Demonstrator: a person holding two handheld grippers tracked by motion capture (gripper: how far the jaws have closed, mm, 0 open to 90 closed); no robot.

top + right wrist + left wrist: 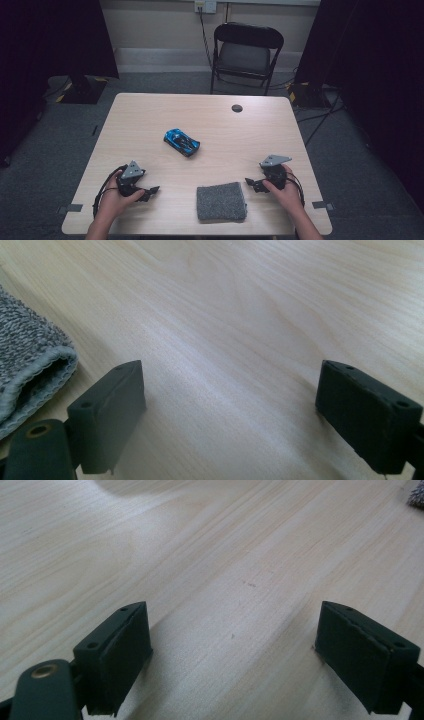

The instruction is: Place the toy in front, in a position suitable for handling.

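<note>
Both grippers rest on the worktop (150, 115) with jaws wide and empty: left gripper (152, 190), right gripper (248, 182). The cloth (221, 201) lies between them, just beside the right gripper; the car (181, 141) sits ahead. Likely the start: next, reach for the cloth.

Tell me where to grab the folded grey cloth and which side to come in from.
Take the grey cloth at its right edge, coming in level from the right with the right gripper, probably the easiest approach. The cloth lies flat and folded on the table, and the right gripper view shows a thick, rounded folded edge facing that gripper, whose jaws stand open with nothing between them.
</note>
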